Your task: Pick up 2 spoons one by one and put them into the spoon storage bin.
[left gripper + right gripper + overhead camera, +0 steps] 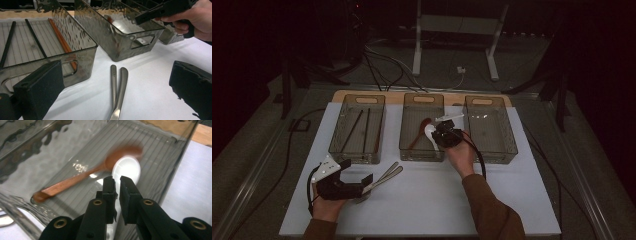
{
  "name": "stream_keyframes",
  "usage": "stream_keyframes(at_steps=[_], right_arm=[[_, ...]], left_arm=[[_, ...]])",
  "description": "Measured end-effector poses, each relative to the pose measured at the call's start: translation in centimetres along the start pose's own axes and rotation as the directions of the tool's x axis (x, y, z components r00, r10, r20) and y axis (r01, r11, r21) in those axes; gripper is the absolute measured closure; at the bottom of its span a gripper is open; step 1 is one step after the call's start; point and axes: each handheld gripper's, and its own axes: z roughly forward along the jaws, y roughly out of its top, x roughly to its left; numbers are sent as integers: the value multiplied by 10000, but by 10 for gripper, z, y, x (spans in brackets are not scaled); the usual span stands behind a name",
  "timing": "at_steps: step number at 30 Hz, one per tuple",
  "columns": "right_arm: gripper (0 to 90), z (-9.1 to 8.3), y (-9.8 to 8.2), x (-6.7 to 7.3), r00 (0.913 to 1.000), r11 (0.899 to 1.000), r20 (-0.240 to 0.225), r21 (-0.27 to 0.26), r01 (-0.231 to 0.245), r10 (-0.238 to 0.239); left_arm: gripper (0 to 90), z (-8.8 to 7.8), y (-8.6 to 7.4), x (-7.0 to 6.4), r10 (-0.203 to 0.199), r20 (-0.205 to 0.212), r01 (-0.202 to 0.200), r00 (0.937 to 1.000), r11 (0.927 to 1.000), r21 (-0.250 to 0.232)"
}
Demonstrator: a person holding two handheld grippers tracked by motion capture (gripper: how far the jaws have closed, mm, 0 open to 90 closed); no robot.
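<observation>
My right gripper [441, 131] [117, 180] is shut on the handle of a white spoon [430, 132] [126, 167], held over the middle clear bin [422, 156]. The spoon's bowl hangs just above a wooden spoon [418, 135] [75, 180] that lies on the bin's floor. My left gripper [358, 172] [115, 85] rests low at the table's front left, open wide. Two metal utensil handles [386, 176] [119, 85] lie side by side on the white table between its jaws, untouched. In the left gripper view, the right gripper [162, 11] shows in a hand at the top right.
Three clear bins stand in a row at the back of the white table [427, 200]. The left bin [357, 159] [82, 53] holds black chopsticks [354, 127] [35, 37] and a wooden pair [61, 40]. The right bin [492, 137] looks bare. Cables trail on the floor beyond.
</observation>
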Motion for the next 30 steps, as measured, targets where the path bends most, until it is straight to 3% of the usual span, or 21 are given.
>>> stream_keyframes(at_steps=[2, 7, 11, 14, 22, 30], right_arm=[[764, -2, 1, 0, 10000, 9999, -26, -103, 19, -19], [511, -12, 0, 0, 9995, 9990, -295, -446, 97, -110], [304, -21, 0, -2, 9967, 9970, -796, -738, -211, 152], [154, -28, 0, -1, 9958, 9944, -872, -989, -360, 274], [0, -48, -4, 2, 9932, 9917, -1086, -1251, 286, -424], [0, -64, -19, -3, 9887, 9868, -1340, -1551, 462, -673]], left_arm=[[6, 0, 0, 0, 13, -6, -13, 10000, 10000, 0], [6, 0, 0, 0, 18, -16, -18, 10000, 10000, -6], [6, -1, 1, 0, 6, -24, -6, 10000, 10000, -34], [6, -1, 1, 1, 9, -28, -9, 10000, 10000, -14], [6, 0, 1, 0, 38, -24, -38, 10000, 10000, 4], [6, -1, 3, 0, 70, -75, -70, 9999, 10000, -22]])
